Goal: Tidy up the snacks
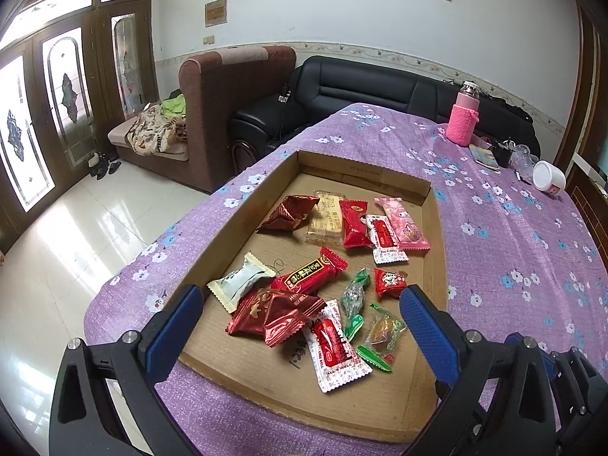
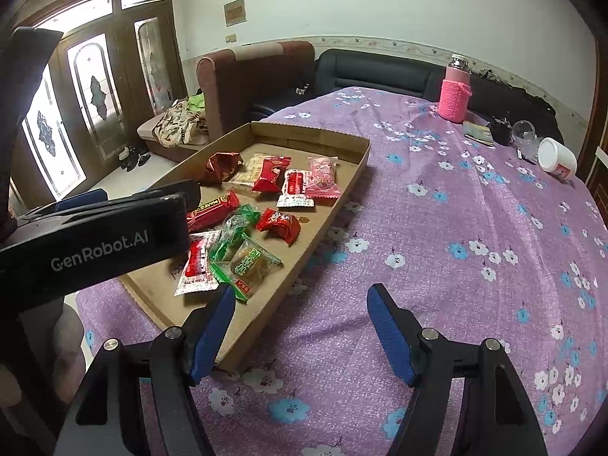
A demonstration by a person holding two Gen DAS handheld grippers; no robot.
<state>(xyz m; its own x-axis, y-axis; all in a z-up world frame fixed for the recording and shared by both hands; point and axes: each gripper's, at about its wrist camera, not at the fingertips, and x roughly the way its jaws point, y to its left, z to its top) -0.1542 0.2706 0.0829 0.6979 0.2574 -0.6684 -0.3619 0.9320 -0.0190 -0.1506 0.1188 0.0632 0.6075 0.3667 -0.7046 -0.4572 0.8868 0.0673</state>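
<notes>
Above the cardboard tray (image 1: 431,224) on the purple-clothed counter (image 1: 513,235), your left gripper (image 1: 300,304) hangs spread wide and empty over loose snacks; your right gripper (image 2: 300,326), equally agape, waits beside the tray. Come down straight on the dark red pouch (image 1: 273,313), pinching its puffed middle, clear of neighbouring wrappers.

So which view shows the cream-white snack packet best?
The left wrist view: the cream-white snack packet lies fully visible in the cardboard tray. In the right wrist view the left gripper hides it entirely.
</notes>
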